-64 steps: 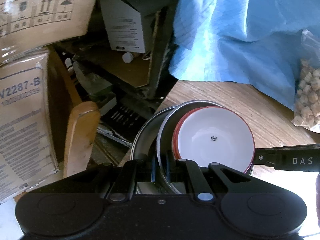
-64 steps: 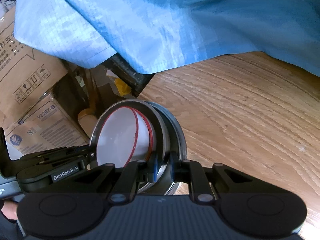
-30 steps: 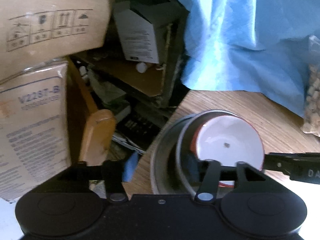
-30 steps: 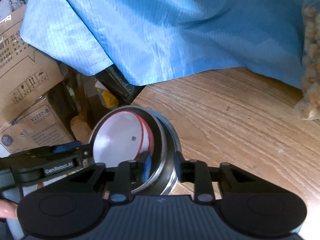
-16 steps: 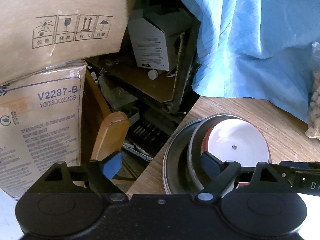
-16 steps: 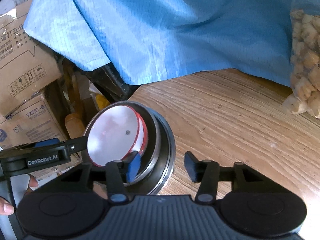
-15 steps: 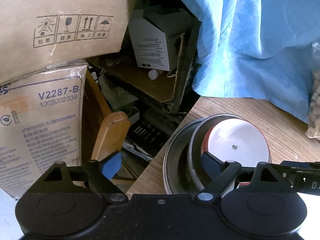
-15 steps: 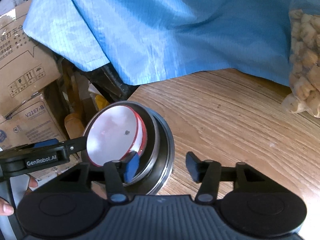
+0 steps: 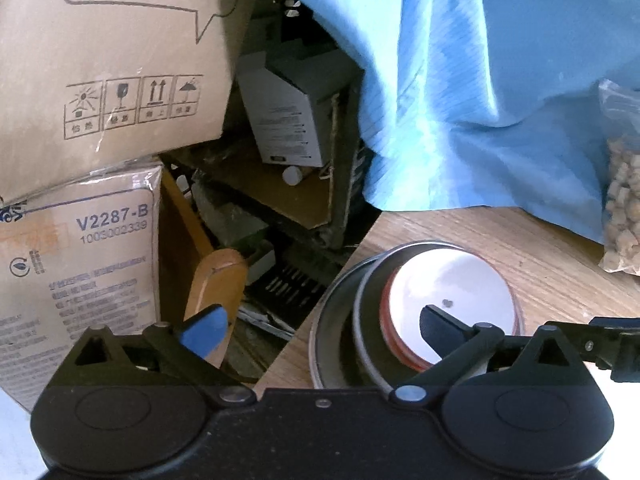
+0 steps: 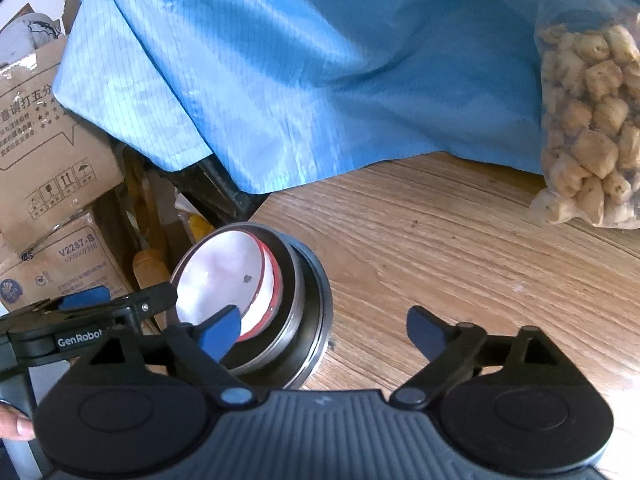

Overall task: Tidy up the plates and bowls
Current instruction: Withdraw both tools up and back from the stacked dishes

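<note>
Both tools opening; nested bowls [image 10: 256, 304] straddled, unpinched.

The wooden table [image 10: 460, 248] carried a nested stack at its corner, beside the edge: a wide metal dish [image 10: 320, 320] sat directly on the boards, a smaller metal bowl [image 10: 290, 280] sat inside it, and a white bowl with a red rim [image 10: 224, 280] sat innermost. A blue cloth [image 10: 320, 80] draped over the far side of the tabletop. A clear bag of pale chunks [image 10: 592, 128] rested on the wood at the right, well apart from the stack
</note>
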`<action>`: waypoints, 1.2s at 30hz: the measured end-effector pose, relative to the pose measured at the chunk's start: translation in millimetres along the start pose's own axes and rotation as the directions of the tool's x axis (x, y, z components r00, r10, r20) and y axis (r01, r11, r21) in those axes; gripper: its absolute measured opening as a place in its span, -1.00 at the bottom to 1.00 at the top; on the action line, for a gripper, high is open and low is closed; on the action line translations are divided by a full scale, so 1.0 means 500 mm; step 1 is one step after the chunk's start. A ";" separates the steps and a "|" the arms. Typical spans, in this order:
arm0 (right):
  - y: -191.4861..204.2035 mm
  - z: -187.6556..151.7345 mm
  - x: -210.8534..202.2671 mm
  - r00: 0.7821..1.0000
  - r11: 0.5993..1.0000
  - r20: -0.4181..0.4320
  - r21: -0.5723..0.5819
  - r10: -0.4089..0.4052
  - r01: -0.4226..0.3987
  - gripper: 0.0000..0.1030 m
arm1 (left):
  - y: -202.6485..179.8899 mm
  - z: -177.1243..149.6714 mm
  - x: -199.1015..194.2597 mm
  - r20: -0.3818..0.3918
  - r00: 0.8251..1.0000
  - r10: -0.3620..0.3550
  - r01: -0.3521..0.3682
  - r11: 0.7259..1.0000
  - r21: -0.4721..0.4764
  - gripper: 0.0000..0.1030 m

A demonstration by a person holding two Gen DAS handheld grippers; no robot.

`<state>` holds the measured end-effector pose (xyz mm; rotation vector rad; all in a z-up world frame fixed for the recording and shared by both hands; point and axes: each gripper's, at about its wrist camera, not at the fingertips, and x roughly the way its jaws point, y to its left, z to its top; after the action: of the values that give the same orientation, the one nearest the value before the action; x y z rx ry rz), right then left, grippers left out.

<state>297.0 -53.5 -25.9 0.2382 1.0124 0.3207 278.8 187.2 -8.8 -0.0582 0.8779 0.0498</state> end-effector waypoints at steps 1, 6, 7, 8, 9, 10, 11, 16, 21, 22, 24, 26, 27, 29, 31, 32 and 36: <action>0.000 0.000 -0.001 1.000 1.000 0.002 -0.001 -0.003 0.003 0.87 | -0.001 -0.001 -0.001 0.002 1.000 -0.001 0.001 1.000 -0.003 0.98; 0.000 -0.001 -0.013 0.999 1.000 0.032 -0.004 -0.025 0.025 0.99 | 0.004 -0.002 -0.013 0.027 1.000 0.003 -0.002 1.000 -0.027 0.98; 0.000 -0.002 -0.016 0.999 1.000 0.040 -0.002 -0.026 0.027 0.99 | 0.006 -0.003 -0.017 0.038 0.999 0.003 -0.002 1.000 -0.028 0.98; -0.001 -0.003 -0.018 0.999 1.000 0.046 0.001 -0.025 0.025 0.99 | 0.006 -0.005 -0.022 0.058 0.998 0.005 -0.004 1.000 -0.021 0.98; -0.002 -0.003 -0.019 0.998 1.000 0.050 0.005 -0.024 0.023 0.99 | 0.006 -0.006 -0.027 0.076 0.997 0.009 -0.008 1.000 -0.011 0.98; -0.003 -0.005 -0.021 0.998 1.000 0.054 0.010 -0.021 0.021 0.99 | 0.005 -0.007 -0.032 0.088 0.996 0.015 -0.015 1.000 0.000 0.98; -0.002 -0.006 -0.022 0.998 1.000 0.057 0.013 -0.018 0.017 0.99 | 0.005 -0.007 -0.035 0.096 0.995 0.017 -0.017 1.000 0.006 0.98; 0.003 -0.015 -0.029 0.997 1.000 0.069 0.004 -0.017 0.017 0.99 | 0.013 -0.014 -0.039 0.107 0.994 0.017 -0.015 1.000 -0.013 0.98; 0.002 -0.019 -0.038 0.995 0.999 0.092 0.010 -0.045 0.044 0.99 | 0.023 -0.022 -0.040 0.107 0.994 -0.014 0.020 0.998 -0.052 0.98; 0.001 -0.019 -0.039 0.994 0.999 0.097 0.014 -0.049 0.048 0.99 | 0.025 -0.023 -0.041 0.107 0.994 -0.019 0.026 0.998 -0.060 0.98; 0.001 -0.019 -0.040 0.993 0.998 0.103 0.018 -0.058 0.056 0.99 | 0.025 -0.025 -0.043 0.107 0.994 -0.026 0.033 0.998 -0.062 0.98; 0.001 -0.020 -0.043 0.991 0.998 0.114 0.021 -0.064 0.062 0.99 | 0.022 -0.025 -0.044 0.112 0.993 -0.027 0.033 0.998 -0.050 0.98; 0.001 -0.021 -0.044 0.991 0.998 0.116 0.022 -0.064 0.062 0.99 | 0.020 -0.024 -0.045 0.115 0.993 -0.029 0.034 0.998 -0.045 0.98; 0.001 -0.023 -0.046 0.991 0.998 0.121 0.021 -0.065 0.063 0.99 | 0.018 -0.025 -0.049 0.122 0.992 -0.034 0.040 0.998 -0.045 0.98; 0.002 -0.026 -0.047 0.990 0.997 0.124 0.020 -0.070 0.068 0.99 | 0.018 -0.026 -0.052 0.130 0.991 -0.045 0.052 0.997 -0.053 0.98; 0.002 -0.028 -0.048 0.990 0.997 0.125 0.020 -0.070 0.068 0.99 | 0.019 -0.027 -0.054 0.137 0.989 -0.052 0.060 0.996 -0.060 0.98; -0.003 -0.036 -0.051 0.990 0.998 0.132 0.032 -0.055 0.051 0.99 | 0.023 -0.033 -0.061 0.152 0.986 -0.073 0.088 0.992 -0.089 0.98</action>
<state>269.3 -63.3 -15.5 0.2550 0.8902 0.2391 245.9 196.8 4.2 -0.1772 0.7227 0.0199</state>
